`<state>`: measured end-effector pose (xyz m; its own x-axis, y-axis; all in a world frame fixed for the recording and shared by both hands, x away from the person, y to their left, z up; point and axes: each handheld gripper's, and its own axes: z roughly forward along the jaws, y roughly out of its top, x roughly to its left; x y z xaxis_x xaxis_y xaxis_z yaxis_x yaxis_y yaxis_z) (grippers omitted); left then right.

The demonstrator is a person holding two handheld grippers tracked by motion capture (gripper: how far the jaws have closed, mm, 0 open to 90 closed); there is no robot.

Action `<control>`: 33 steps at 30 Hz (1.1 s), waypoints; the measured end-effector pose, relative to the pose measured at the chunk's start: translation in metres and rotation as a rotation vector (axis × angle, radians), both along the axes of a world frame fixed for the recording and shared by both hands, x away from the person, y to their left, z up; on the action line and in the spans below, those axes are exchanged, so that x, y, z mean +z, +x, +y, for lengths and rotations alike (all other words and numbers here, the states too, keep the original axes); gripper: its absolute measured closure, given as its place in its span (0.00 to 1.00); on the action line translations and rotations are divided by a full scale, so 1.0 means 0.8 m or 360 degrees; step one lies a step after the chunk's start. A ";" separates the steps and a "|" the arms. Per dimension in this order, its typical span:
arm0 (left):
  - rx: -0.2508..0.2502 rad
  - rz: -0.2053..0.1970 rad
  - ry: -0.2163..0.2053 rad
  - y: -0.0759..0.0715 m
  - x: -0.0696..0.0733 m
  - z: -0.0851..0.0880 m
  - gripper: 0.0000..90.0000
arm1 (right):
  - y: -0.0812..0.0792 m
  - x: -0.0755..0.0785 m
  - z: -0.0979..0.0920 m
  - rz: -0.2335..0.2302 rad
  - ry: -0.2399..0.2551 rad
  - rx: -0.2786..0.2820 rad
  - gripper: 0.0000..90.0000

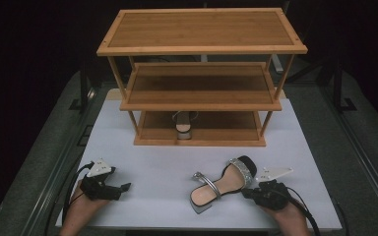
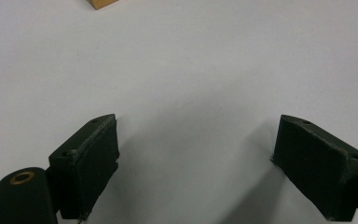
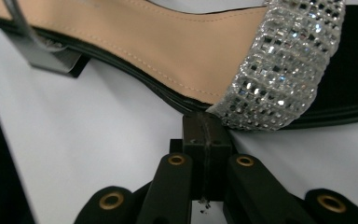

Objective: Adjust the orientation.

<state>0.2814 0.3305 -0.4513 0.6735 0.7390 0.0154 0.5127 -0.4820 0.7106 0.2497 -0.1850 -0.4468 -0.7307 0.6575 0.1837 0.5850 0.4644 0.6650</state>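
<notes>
on white table [image 1: 142, 162], before dark room and rack [image 1: 202, 78]: sandal [image 1: 221, 184] lying heel-left, toe-right, slantwise, right gripper [image 1: 248, 192] clenched empty, tips touching its jewelled strap [image 3: 279, 65]; left gripper [image 1: 123, 187] released, well apart.

Second sandal [image 1: 184, 123]: on the rack's bottom shelf, toe half hidden under the middle shelf [image 1: 202, 105] | Near sandal [image 3: 177, 51]: heel end and toe cut off by frame edges in right gripper view | Forearms: cut off at bottom edge of high view.
</notes>
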 end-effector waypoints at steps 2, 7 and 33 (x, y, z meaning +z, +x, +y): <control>0.0000 0.0000 0.0000 0.000 0.000 0.000 0.14 | 0.010 0.000 0.004 -0.0002 -0.0001 0.0001 1.00; 0.0000 0.0001 -0.0001 0.000 0.000 0.000 0.14 | 0.027 0.000 0.012 -0.0019 -0.0014 -0.0001 1.00; -0.0003 0.0007 -0.0006 0.001 0.000 0.000 0.14 | -0.004 0.034 0.060 -0.0128 0.0329 0.0245 0.78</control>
